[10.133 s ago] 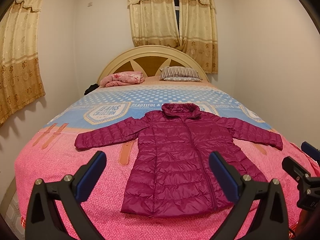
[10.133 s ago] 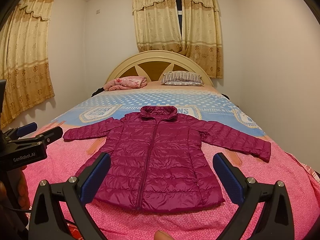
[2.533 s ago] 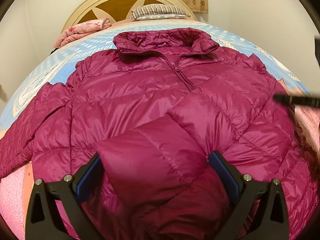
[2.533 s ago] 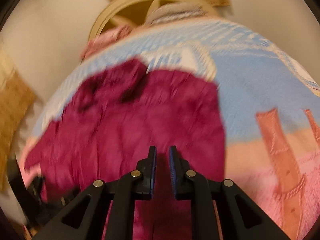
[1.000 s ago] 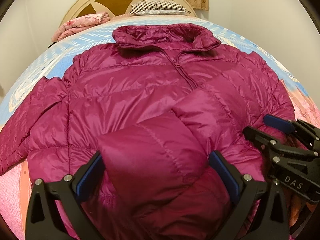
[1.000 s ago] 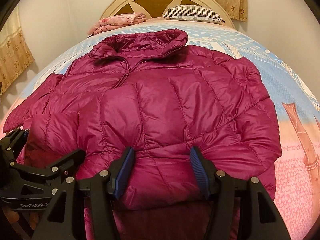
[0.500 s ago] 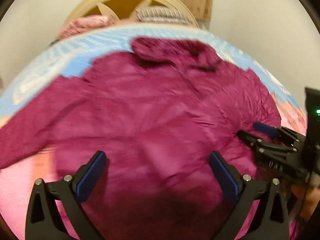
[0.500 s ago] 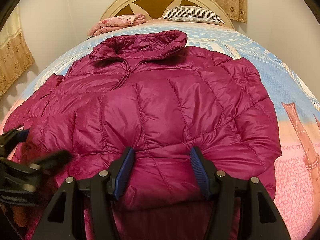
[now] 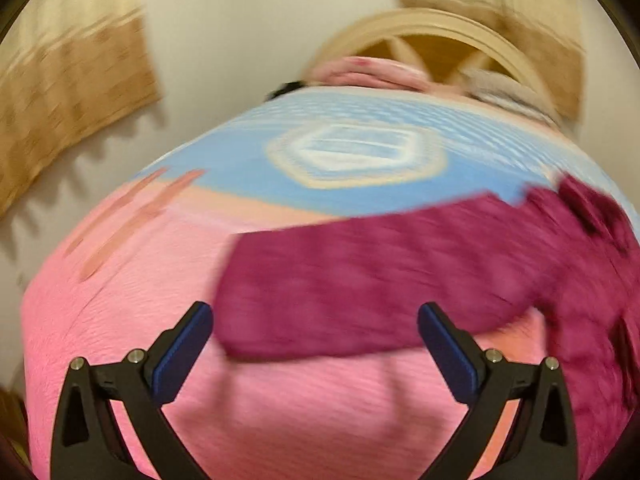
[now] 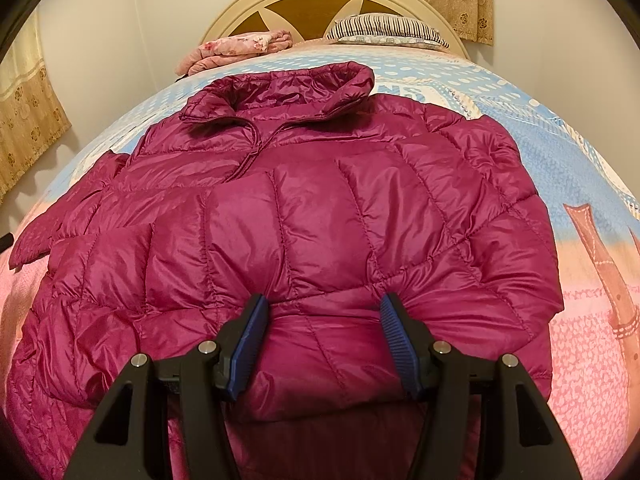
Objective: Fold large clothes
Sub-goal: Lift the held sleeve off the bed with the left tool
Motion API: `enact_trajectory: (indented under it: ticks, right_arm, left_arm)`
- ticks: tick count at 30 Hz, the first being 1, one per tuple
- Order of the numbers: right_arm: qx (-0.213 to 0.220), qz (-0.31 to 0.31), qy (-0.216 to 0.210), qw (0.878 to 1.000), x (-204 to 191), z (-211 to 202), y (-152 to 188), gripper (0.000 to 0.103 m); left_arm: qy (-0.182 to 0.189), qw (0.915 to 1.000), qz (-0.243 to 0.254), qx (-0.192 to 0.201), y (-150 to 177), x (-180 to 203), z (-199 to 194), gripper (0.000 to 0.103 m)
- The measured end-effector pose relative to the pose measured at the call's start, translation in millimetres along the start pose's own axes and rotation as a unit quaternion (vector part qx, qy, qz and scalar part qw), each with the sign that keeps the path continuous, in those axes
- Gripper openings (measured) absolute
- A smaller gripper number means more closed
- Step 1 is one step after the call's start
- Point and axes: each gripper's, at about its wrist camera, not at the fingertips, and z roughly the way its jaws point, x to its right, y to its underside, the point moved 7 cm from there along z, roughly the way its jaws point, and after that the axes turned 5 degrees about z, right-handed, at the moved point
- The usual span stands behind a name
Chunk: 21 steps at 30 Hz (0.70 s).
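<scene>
My right hand-held gripper (image 10: 322,344) pins the folded sleeve between half-open jaws; I'd hold it firm. My left hand-held gripper (image 9: 314,354), wide and empty, should close squarely on the cuff of the other sleeve (image 9: 360,292). Beyond, the jacket (image 10: 304,216) lies on the bed (image 10: 580,184).

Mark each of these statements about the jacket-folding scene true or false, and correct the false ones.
1. The left gripper is shut on the jacket's cuff. False: its jaws stand wide open with nothing gripped; the outstretched sleeve lies beyond them.
2. The right gripper has a folded sleeve between its pads. True.
3. The magenta jacket lies on the bed. True.
4. The jacket's collar points toward the foot of the bed. False: it points toward the headboard.
5. A striped pillow lies by the headboard. True.
</scene>
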Motion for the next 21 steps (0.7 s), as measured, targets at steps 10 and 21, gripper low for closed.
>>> enact_trajectory:
  ticks: [10, 21]
  right_arm:
    - [0.001, -0.003, 0.005, 1.0, 0, 0, 0, 0.06]
    - [0.002, -0.005, 0.007, 1.0, -1, -1, 0, 0.06]
  left_arm:
    - [0.046, 0.9866, -0.15, -0.046, 23, -65, 53, 0.103]
    - [0.092, 0.9893, -0.109, -0.029, 17, -35, 53, 0.072]
